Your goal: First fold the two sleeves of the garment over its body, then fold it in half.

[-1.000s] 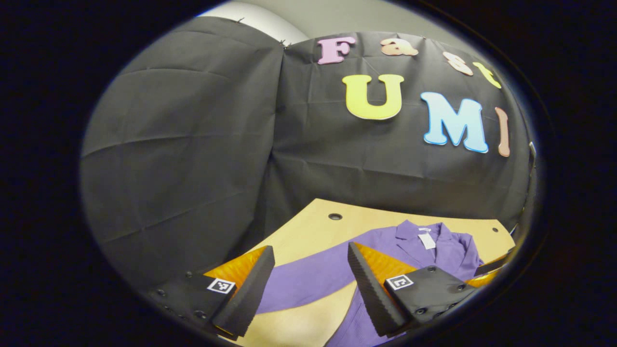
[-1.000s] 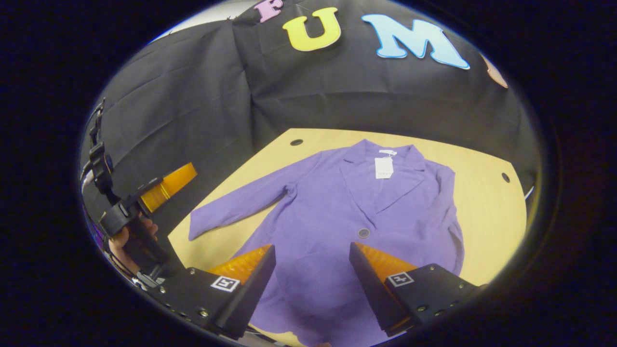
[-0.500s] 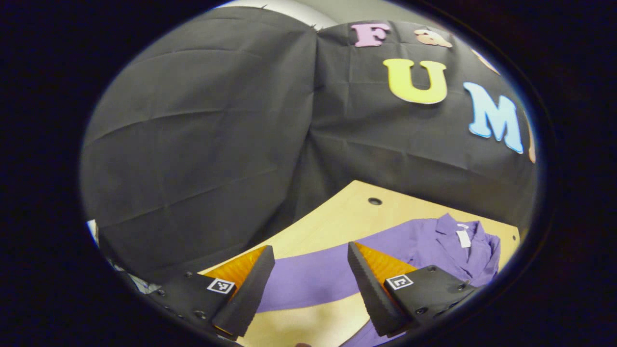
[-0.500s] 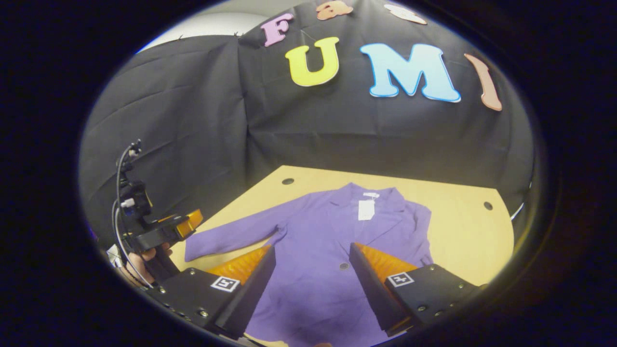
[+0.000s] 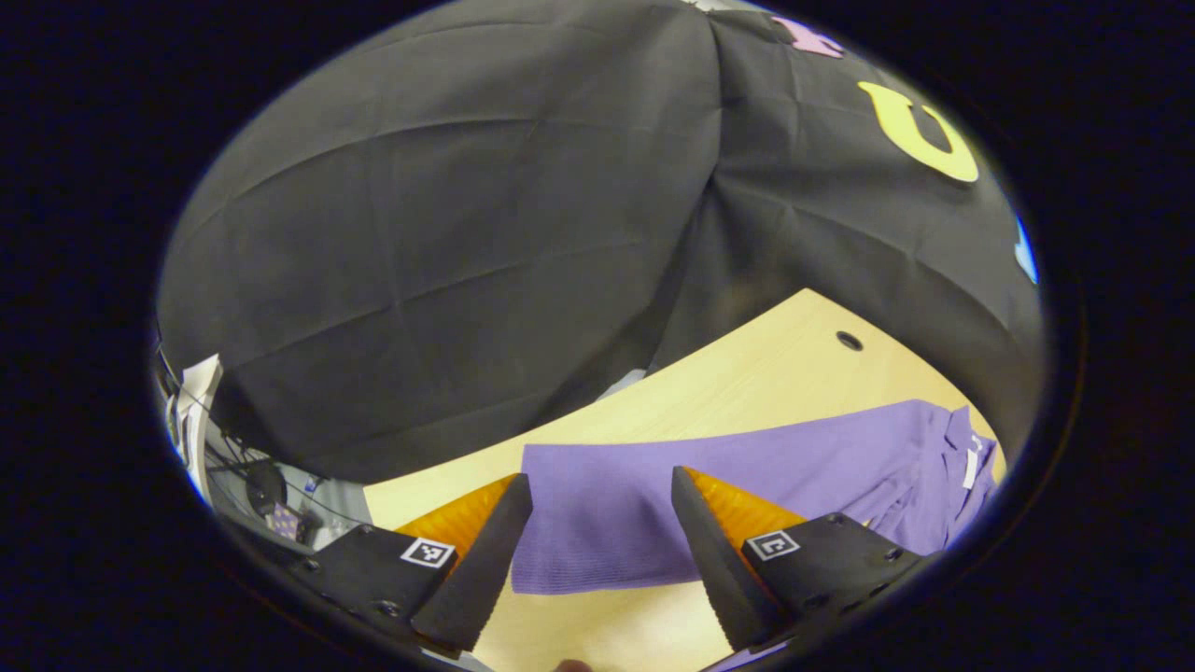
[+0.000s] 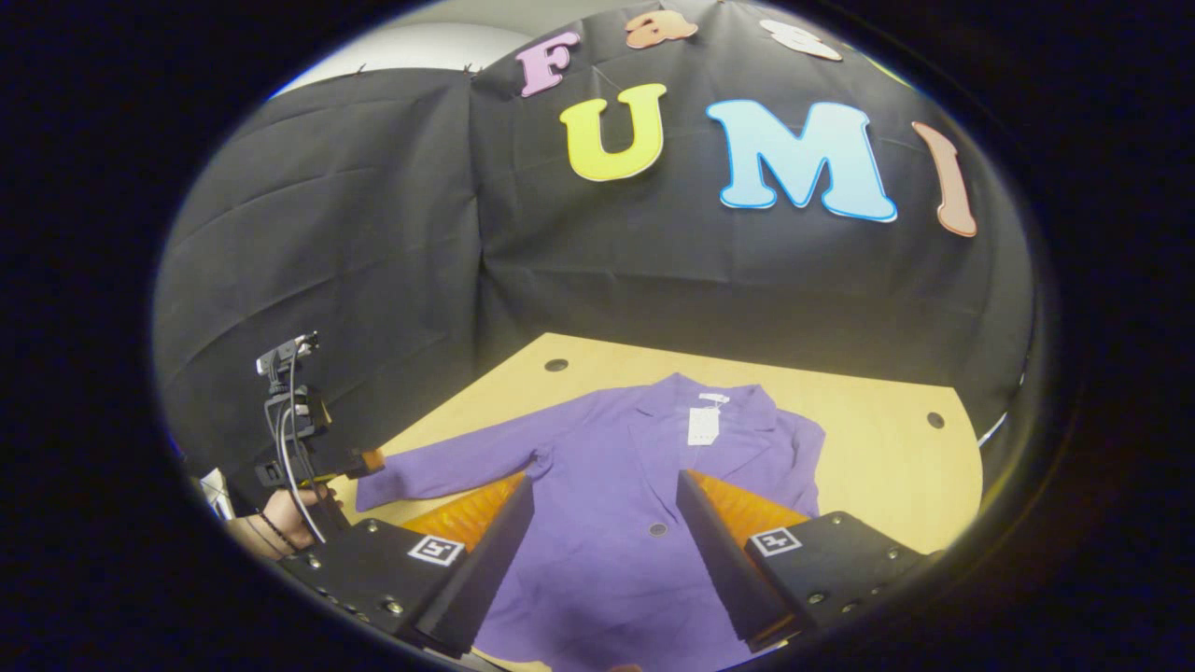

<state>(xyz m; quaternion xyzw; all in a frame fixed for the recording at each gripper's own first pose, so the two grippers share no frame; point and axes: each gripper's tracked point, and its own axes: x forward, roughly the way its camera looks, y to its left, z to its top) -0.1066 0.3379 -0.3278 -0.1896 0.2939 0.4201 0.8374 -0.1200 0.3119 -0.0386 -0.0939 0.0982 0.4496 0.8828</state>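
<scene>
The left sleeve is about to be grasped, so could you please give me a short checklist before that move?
1. Left gripper open: ok.
2. Sleeve cuff between its fingers: ok.
3. Left sleeve lies flat, outstretched on the table: ok.
4. Fingers touching the cloth: cannot tell.
5. Right gripper open, above the jacket body, holding nothing: ok.
6. Right sleeve folded over the body: cannot tell.

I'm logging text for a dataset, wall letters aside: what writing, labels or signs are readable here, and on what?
White tag at the collar of the purple jacket: too small to read.
Square markers on the left gripper and the right gripper: coded patterns, no words.
No other text, wall letters aside.
</scene>
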